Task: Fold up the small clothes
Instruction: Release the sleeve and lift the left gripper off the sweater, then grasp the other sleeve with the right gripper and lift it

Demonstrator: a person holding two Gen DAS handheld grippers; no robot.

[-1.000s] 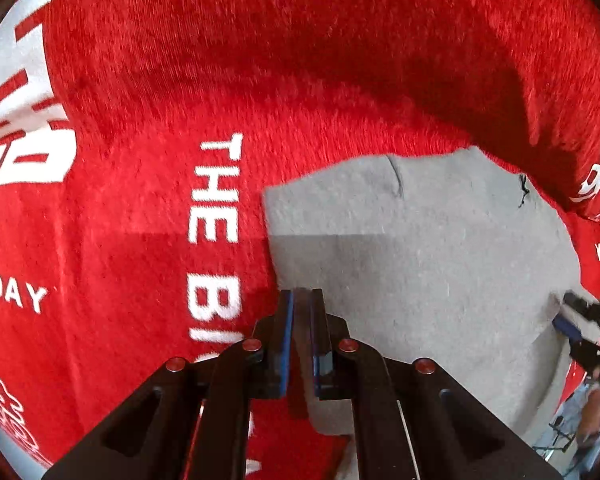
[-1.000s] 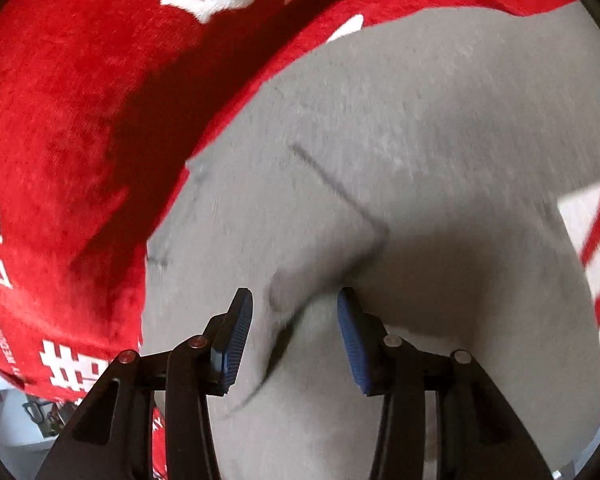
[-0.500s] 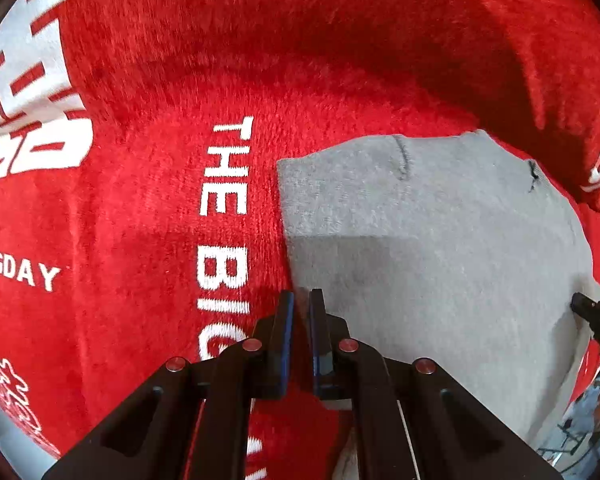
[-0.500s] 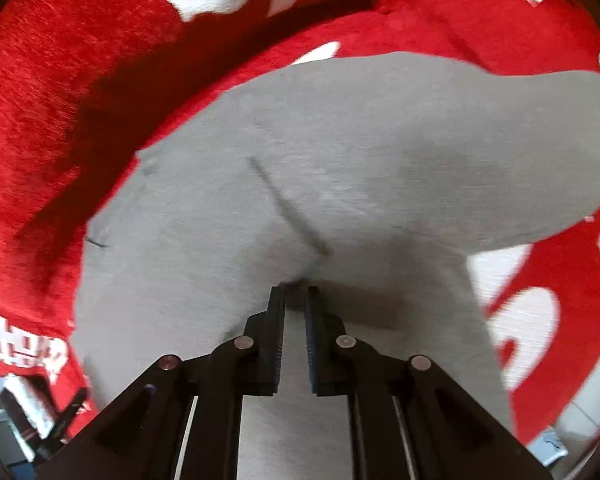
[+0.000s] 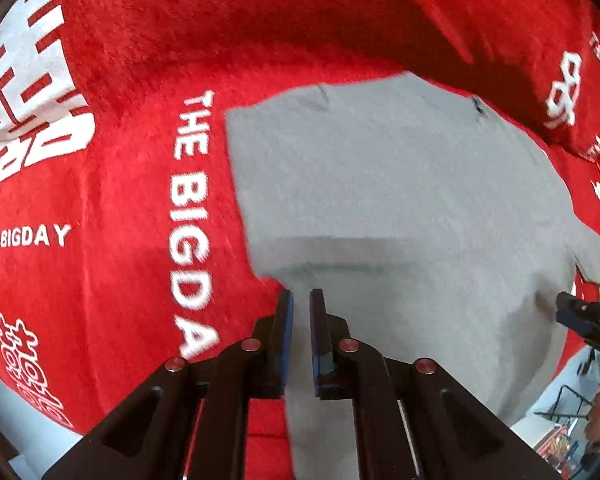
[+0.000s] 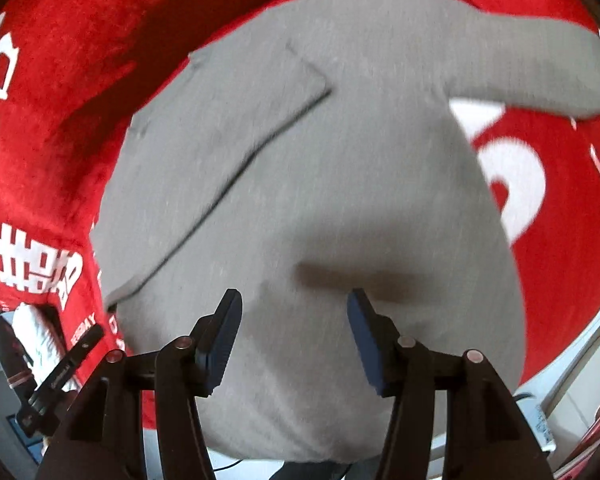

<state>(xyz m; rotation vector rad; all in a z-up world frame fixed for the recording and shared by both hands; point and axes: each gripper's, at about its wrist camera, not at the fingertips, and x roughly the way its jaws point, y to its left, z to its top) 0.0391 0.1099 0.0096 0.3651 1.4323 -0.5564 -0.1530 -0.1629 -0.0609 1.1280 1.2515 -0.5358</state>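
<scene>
Two claws hang over a grey garment spread flat on a red cloth printed with white letters. The left claw points straight down at the garment's left edge, where grey meets red; its jaws have just been opening and stand narrowly apart, with nothing pinched between the blue pads. The right claw sits above the middle of the garment — its jaws have also just been opening, now wide, the pads clear of the fabric and only a shadow on the cloth between them. A folded flap lies across the garment's upper left in the right wrist view, its dark edge running diagonally. One sleeve stretches away to the upper right onto the red cloth. Open red surface surrounds the garment on the left and far sides. In the left wrist view the right claw's tip shows at the garment's right edge.
</scene>
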